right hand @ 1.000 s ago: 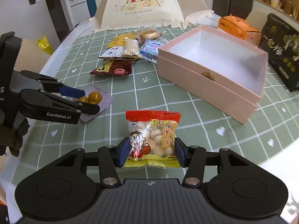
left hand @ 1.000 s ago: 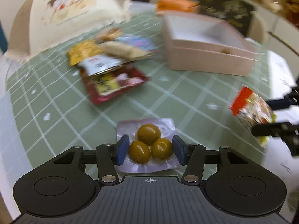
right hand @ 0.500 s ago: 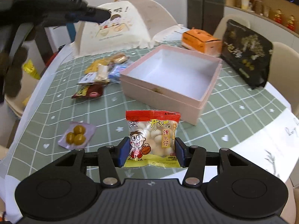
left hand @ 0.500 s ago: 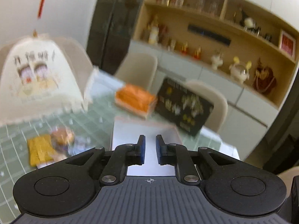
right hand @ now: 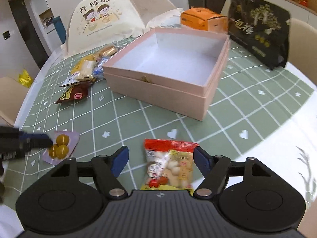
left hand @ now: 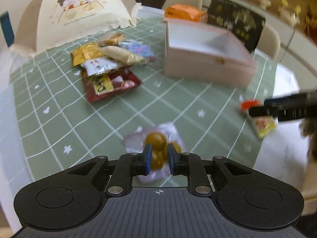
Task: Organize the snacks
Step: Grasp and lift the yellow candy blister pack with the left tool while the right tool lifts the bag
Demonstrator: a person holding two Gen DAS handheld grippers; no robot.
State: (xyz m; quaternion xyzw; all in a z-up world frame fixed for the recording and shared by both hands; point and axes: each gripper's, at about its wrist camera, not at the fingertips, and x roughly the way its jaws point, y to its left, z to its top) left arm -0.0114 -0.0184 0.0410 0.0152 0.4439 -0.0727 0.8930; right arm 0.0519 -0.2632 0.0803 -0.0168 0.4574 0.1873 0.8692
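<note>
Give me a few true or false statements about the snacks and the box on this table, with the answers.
1. No snack shows inside the pink box. True.
2. The red bag lies in the box. False: it lies on the green cloth, in front of the box.
3. The purple packet holds three round brownish balls. True.
4. The black bag lies flat in the snack pile. False: it stands upright beyond the box's right side, away from the pile.
5. The orange carton sits behind the box. True.
</note>
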